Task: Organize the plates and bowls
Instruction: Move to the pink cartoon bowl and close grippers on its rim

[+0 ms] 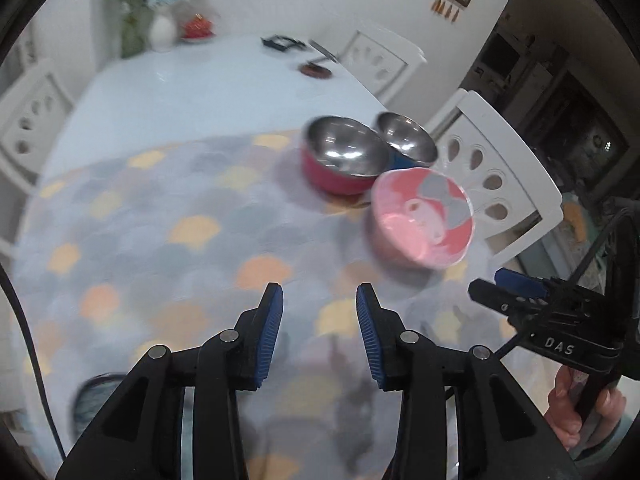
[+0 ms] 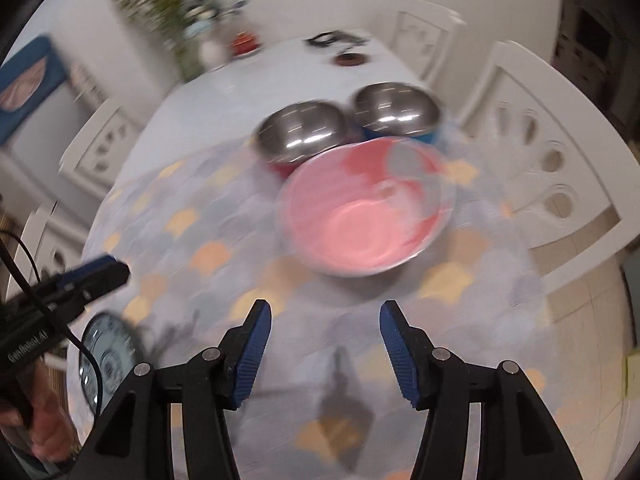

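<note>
Right now my left gripper [image 1: 320, 300] and right gripper [image 2: 326, 316] hang part-open and empty above the patterned tablecloth [image 1: 160, 220]. Nearest sits the pink bowl [image 2: 362, 208], probably light plastic; I'd pinch its rim. Beyond, two steel-lined bowls [image 2: 300, 130], touching, look stiff and slippery.

Open tablecloth [image 2: 224, 240] ahead; 3 clustered bowls [image 2: 362, 216] block the right.

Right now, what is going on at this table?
A person holds a gripper in each hand above a patterned tablecloth. Both the left gripper and the right gripper are open and empty. Ahead sit a pink bowl, a red steel bowl and a blue steel bowl, untouched.
</note>
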The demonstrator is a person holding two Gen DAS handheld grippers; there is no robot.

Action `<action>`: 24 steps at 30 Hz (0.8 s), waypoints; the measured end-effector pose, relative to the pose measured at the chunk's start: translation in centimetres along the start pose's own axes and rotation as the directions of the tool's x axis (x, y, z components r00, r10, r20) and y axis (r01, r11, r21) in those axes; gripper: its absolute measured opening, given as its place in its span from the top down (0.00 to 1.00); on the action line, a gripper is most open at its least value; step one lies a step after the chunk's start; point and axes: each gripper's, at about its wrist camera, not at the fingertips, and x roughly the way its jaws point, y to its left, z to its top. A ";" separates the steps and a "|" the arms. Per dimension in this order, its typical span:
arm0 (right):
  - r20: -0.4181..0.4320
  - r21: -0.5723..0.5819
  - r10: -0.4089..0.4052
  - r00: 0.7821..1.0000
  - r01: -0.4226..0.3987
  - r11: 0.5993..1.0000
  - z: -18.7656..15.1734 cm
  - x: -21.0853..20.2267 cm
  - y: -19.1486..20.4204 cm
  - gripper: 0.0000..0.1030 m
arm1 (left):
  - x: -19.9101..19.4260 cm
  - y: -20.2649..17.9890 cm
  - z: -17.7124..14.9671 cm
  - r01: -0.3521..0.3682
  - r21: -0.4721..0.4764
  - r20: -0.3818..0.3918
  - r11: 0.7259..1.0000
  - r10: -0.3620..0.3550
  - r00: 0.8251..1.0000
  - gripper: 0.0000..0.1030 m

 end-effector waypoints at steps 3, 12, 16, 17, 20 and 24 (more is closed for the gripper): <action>0.001 0.017 -0.022 1.000 0.022 1.000 2.2 0.4 -3.5 0.47 | 3.0 -2.0 1.6 0.022 -0.037 -0.029 0.999 -0.023 0.999 0.66; -0.086 -0.044 0.017 0.996 -0.021 0.999 6.0 5.1 -8.1 0.47 | 9.2 -4.0 3.4 0.009 -0.177 -0.079 0.984 -0.023 0.997 0.67; -0.127 -0.099 0.045 0.991 -0.057 0.993 6.8 7.5 -8.4 0.47 | 10.4 -4.1 3.5 -0.012 -0.201 -0.076 0.980 -0.003 0.997 0.72; -0.138 -0.107 0.050 0.989 -0.065 0.992 6.9 7.9 -8.4 0.47 | 10.8 -4.1 3.4 -0.019 -0.206 -0.080 0.978 0.003 0.997 0.74; -0.165 -0.125 0.071 0.984 -0.092 0.988 7.3 9.3 -8.8 0.47 | 11.5 -4.2 3.3 -0.026 -0.228 -0.088 0.973 0.006 0.996 0.76; -0.182 -0.128 0.101 0.978 -0.126 0.984 7.7 10.2 -9.2 0.49 | 11.9 -4.7 3.3 -0.040 -0.232 -0.088 0.972 0.020 0.996 0.79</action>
